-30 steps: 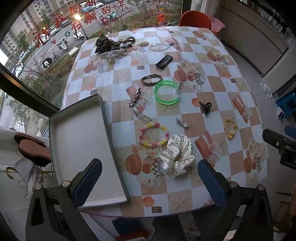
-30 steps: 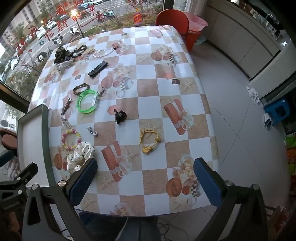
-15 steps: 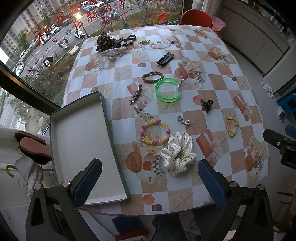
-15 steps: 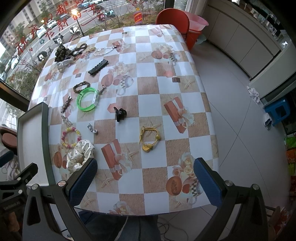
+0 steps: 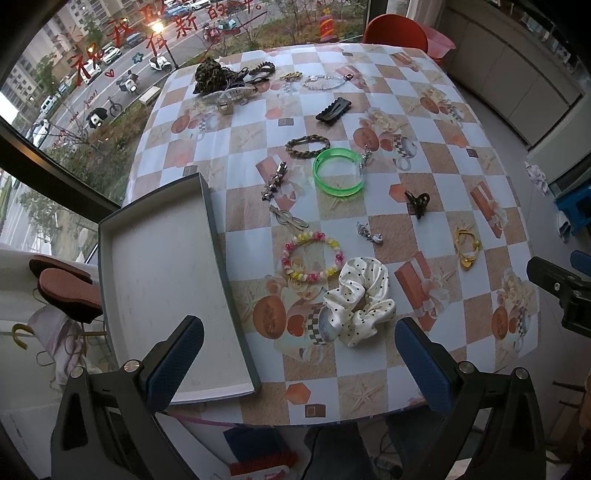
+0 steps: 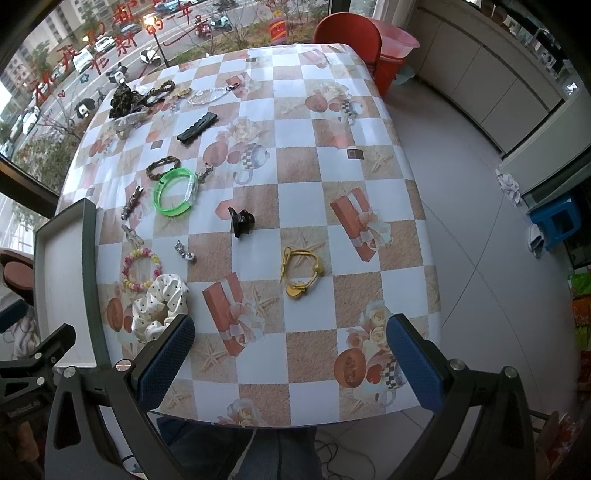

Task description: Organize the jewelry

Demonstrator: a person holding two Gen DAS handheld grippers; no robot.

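Jewelry and hair pieces lie spread on a checked tablecloth. A white dotted scrunchie point(image 5: 360, 301) point(image 6: 159, 304) lies nearest, beside a pink and yellow bead bracelet point(image 5: 311, 256) point(image 6: 140, 267). A green bangle point(image 5: 338, 171) point(image 6: 175, 191), a black claw clip point(image 5: 417, 201) point(image 6: 242, 220) and a yellow cord piece point(image 5: 466, 248) point(image 6: 301, 271) lie farther out. An empty grey tray point(image 5: 159, 273) point(image 6: 89, 266) sits at the left. My left gripper point(image 5: 299, 358) is open and empty above the near edge. My right gripper point(image 6: 290, 360) is open and empty too.
More pieces lie at the far end: a leopard scrunchie point(image 5: 210, 75), a black hair clip point(image 5: 333, 108), a braided band point(image 5: 307, 146) and a clear bead chain point(image 5: 323, 82). A red chair point(image 6: 347, 35) stands behind the table. A window runs along the left.
Both grippers have pulled back and risen slightly, so the table sits a little smaller and farther in view. Nothing on the table has moved.
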